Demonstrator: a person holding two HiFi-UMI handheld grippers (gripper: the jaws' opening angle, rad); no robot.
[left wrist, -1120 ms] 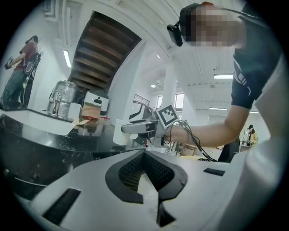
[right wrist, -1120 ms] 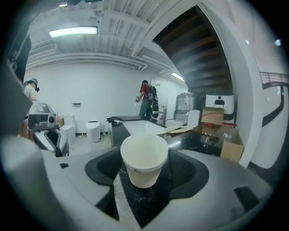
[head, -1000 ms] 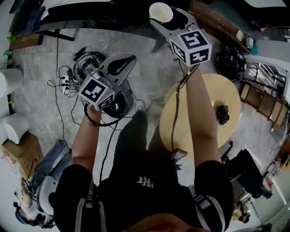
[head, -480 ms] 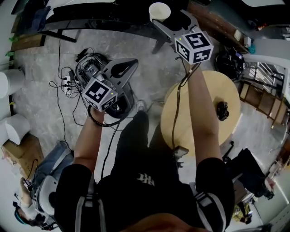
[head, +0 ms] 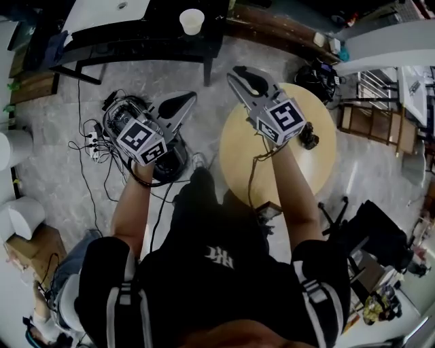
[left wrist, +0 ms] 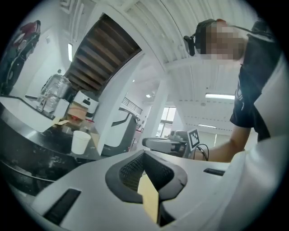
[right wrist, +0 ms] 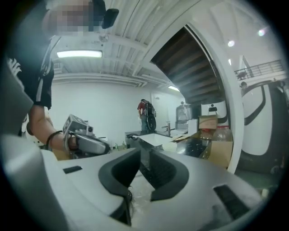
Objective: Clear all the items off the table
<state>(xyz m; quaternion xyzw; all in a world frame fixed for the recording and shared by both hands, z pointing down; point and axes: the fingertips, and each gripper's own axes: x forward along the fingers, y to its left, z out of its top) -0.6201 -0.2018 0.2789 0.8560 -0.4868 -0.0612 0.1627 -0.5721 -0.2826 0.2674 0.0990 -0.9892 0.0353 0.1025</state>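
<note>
Right gripper [head: 234, 70] is empty now: its jaws have just been closing and stand practically together, nothing between them. It has pulled back over the round table [head: 238, 160], and the cup [head: 192, 21] it carried stands on the black table [head: 136, 37] beyond. Left gripper [head: 194, 96] is closed and empty too. One dark item [head: 309, 138] still sits on the round table, likely next.

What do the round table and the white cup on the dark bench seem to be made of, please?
Round table: pale wood or wood veneer, matte, judging by its even tan top. Cup: probably paper, plain white and matte; plastic can't be ruled out.
</note>
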